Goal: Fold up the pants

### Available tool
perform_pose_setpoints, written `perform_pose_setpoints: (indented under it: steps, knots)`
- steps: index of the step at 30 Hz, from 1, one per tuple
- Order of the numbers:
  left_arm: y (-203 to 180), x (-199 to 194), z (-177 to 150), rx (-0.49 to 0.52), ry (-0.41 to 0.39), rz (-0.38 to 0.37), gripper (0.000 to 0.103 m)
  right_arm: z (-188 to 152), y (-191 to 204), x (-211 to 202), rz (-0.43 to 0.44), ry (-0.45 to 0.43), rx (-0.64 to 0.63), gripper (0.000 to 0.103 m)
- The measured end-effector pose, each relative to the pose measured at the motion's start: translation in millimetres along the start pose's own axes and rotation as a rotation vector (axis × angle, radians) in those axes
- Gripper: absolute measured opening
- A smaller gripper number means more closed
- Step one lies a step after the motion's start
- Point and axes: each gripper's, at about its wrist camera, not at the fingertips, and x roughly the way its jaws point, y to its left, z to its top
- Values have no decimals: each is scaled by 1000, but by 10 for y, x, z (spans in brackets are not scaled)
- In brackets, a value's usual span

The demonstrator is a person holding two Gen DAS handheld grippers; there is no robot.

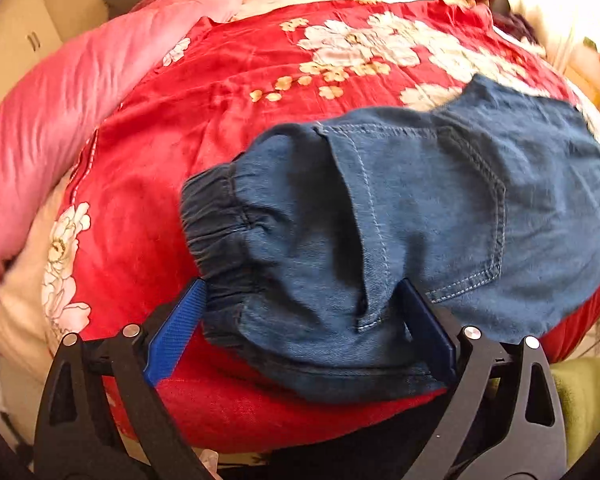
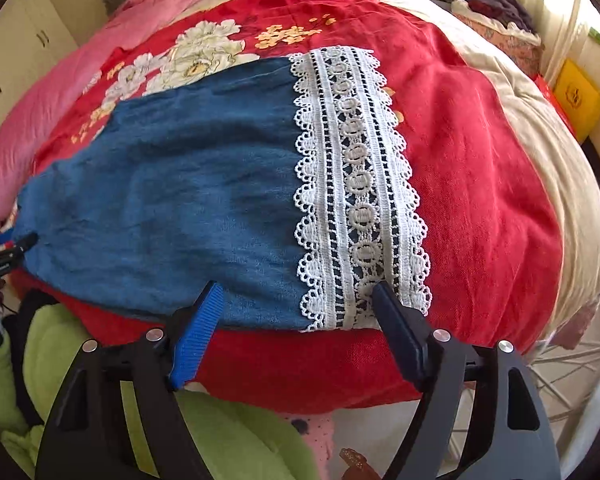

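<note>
Blue denim pants lie on a red floral blanket. In the left wrist view I see the elastic waistband and a back pocket. My left gripper is open, its jaws either side of the waistband end near the bed's edge. In the right wrist view the pants end in a white lace hem. My right gripper is open, its jaws astride the near edge of the leg by the lace. The left gripper shows at the far left of that view.
A pink quilt lies along the left of the bed. Piled clothes sit at the far end. A yellow box stands at the right. Green fabric lies below the bed's near edge.
</note>
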Motion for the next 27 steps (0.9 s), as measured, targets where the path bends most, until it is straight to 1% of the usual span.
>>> perform_pose_setpoints:
  steps: [2, 5, 6, 7, 8, 10, 12, 13, 15, 17, 19, 20, 21, 23, 25, 27]
  knots:
    - [-5, -72, 28, 4, -29, 8, 89, -3, 26, 8, -16, 9, -19, 76]
    - [-19, -288, 109, -9, -108, -7, 89, 14, 69, -35, -22, 4, -37, 76]
    - [-39, -375, 151, -8, -137, -18, 89, 35, 77, -72, -12, -14, -36, 76]
    - [-71, -437, 199, 1, -157, -27, 89, 71, 81, -148, 6, -50, -32, 78]
    - [-100, -466, 243, 8, -168, -35, 89, 99, 81, -204, 15, -75, -30, 82]
    - [-173, -534, 366, 21, -195, -79, 89, 159, 84, -280, 39, -117, -34, 83]
    - [-244, -566, 519, 9, -217, -162, 89, 190, 102, -251, 68, -118, -45, 83]
    - [-290, -561, 598, 6, -220, -199, 89, 194, 112, -208, 76, -109, -50, 83]
    - [-421, -507, 778, 21, -227, -246, 89, 173, 116, -54, 73, -65, -55, 83]
    - [-566, -414, 929, 47, -216, -250, 89, 129, 95, 172, 50, 19, -56, 83]
    - [-705, -300, 1094, 77, -196, -273, 89, 144, 153, 166, 33, 32, -122, 83]
    - [-766, -243, 1163, 88, -182, -282, 89, 186, 166, 119, 42, 29, -134, 83]
    - [-849, -160, 1267, 100, -171, -292, 89, 249, 144, 37, 61, 4, -131, 83]
    - [-935, -51, 1356, 119, -153, -287, 89, 496, 23, -163, 85, -92, -92, 83]
    - [-1052, 77, 1467, 142, -142, -296, 89, 756, -131, -258, 74, -163, -46, 83]
    - [-1104, 211, 1533, 134, -122, -323, 89, 1018, -297, -214, 68, -197, -13, 83]
